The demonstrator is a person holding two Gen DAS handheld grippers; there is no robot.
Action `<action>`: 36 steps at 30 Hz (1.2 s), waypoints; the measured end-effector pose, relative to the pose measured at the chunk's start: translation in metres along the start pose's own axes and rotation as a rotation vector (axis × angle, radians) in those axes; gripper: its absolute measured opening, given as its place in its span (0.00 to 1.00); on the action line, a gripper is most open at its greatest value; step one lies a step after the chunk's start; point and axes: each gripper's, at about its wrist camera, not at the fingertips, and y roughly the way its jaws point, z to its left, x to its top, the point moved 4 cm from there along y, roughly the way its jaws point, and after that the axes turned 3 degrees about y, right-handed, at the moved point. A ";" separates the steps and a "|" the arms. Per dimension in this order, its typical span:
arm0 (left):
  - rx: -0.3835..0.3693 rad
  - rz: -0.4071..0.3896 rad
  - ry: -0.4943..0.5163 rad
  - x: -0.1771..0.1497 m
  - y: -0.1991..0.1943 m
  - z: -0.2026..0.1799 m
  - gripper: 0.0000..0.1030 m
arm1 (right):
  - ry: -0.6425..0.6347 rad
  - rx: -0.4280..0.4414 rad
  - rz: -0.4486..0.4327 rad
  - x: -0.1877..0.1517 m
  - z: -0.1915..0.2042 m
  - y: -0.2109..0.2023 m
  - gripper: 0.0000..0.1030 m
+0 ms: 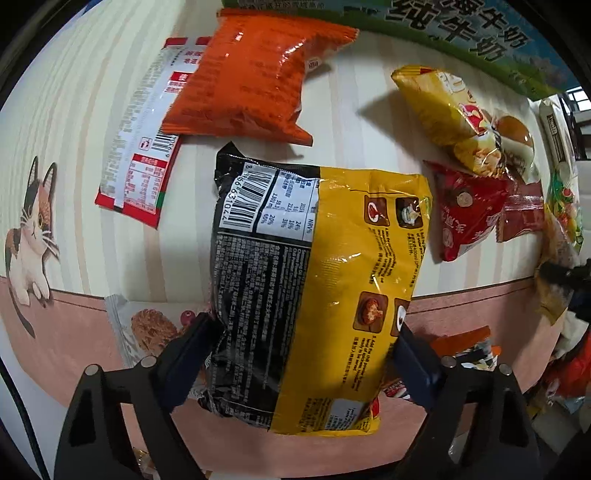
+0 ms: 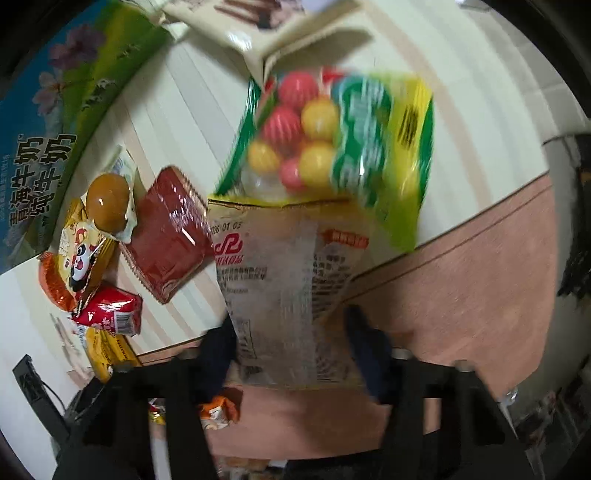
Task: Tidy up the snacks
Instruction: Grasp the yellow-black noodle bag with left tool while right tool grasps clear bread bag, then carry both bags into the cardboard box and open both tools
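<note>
Snacks mid-sort: left tongs [image 1: 301, 341] clamp noodle packet [image 1: 317, 295], right tongs [image 2: 291, 343] pinch pale packet [image 2: 288, 291]; several packets still scattered across tabletop [image 1: 369, 122].

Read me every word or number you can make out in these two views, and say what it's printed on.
"纯牛奶" – milk carton, in large white characters.
"NRV%", "24%", "14%", "38%", "20%", "65%" – nutrition table on the yellow-and-black packet.
"026 01 03" – date stamp on the pale packet.
Other small print and barcode digits: too small or blurred to read.
</note>
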 end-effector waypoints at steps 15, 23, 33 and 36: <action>0.001 -0.098 -0.007 -0.042 -0.070 -0.009 0.82 | -0.096 -0.024 -0.144 -0.084 0.028 -0.026 0.35; -0.032 -0.234 -0.012 -0.046 -0.164 -0.017 0.82 | -0.222 0.060 -0.231 -0.124 0.077 -0.084 0.35; -0.091 -0.356 -0.028 0.034 -0.268 -0.030 0.82 | -0.386 0.200 -0.304 -0.084 0.129 -0.192 0.35; -0.091 -0.360 -0.050 0.088 -0.270 -0.045 0.82 | -0.415 0.209 -0.328 -0.053 0.156 -0.216 0.35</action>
